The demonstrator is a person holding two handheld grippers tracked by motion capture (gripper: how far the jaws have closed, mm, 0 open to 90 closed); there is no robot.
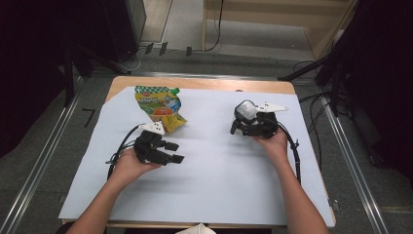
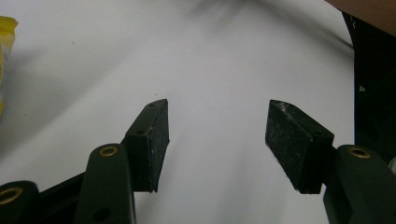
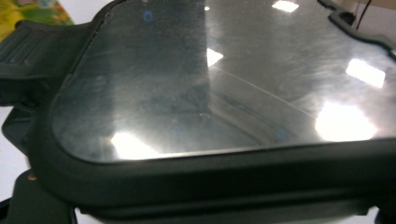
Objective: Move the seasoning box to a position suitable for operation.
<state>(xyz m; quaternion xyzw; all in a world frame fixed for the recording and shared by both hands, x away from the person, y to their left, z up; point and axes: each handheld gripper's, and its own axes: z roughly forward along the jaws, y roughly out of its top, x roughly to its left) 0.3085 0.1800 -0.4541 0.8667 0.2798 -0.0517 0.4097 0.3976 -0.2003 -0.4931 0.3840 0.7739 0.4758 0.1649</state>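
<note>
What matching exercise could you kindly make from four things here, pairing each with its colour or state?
Things:
1. pouch
2. left gripper
3. box
4. sheet

Colour or state:
a. white, spread over the table
b. jaws open, nothing between them
c. black rim, glossy lid
d. yellow and green

Pairs: 1-d, 2-b, 3-c, 4-a

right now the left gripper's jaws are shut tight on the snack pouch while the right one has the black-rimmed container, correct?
Not quite. The left gripper is open with nothing between its jaws, as the left gripper view shows; the snack pouch lies apart on the white sheet. The right gripper is at the black-rimmed container.
</note>
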